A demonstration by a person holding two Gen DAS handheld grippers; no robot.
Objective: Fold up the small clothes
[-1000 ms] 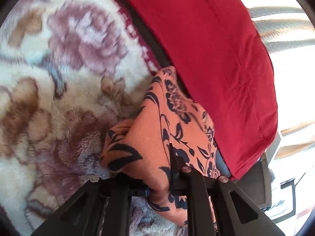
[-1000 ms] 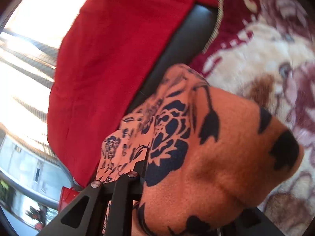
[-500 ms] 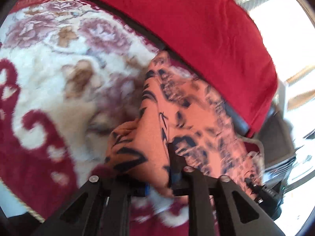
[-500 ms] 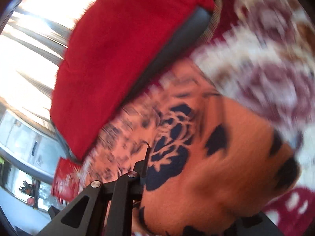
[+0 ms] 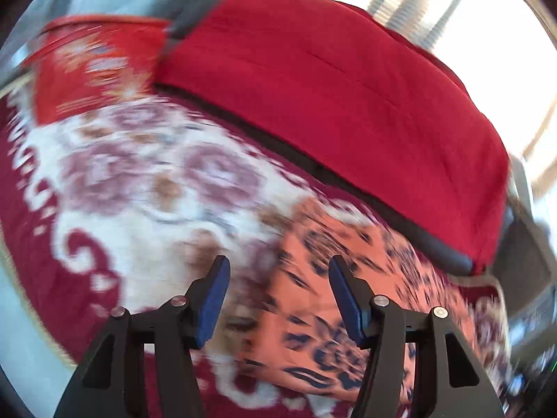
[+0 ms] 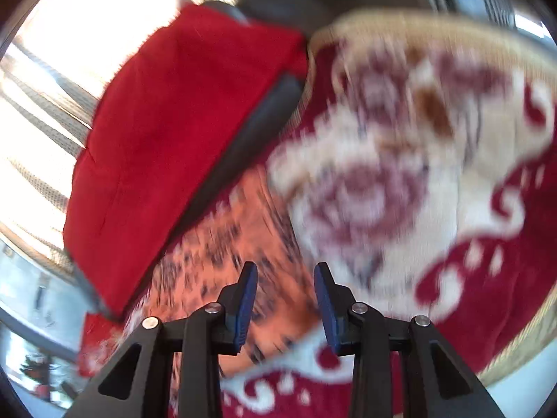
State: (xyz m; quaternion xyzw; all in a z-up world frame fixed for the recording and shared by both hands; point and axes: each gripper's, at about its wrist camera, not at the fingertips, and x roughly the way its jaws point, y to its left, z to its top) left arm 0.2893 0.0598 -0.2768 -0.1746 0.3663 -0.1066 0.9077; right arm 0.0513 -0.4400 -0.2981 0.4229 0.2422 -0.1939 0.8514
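An orange garment with dark blue flower print [image 5: 334, 299] lies flat on a red and cream floral blanket [image 5: 139, 188]. My left gripper [image 5: 278, 271] is open and empty, raised above the garment's left edge. In the right wrist view the same garment [image 6: 222, 244] lies below and left of my right gripper [image 6: 285, 275], which is open and empty above the garment's right edge. Both views are motion-blurred.
A red cushion [image 5: 348, 83] on a dark seat edge lies just behind the garment; it also shows in the right wrist view [image 6: 174, 132]. Bright windows with blinds are behind it. The blanket's edge [image 6: 452, 31] runs at the far right.
Both grippers have let go of the orange garment, opened, and pulled back up and away. The garment now lies flat on the blanket.
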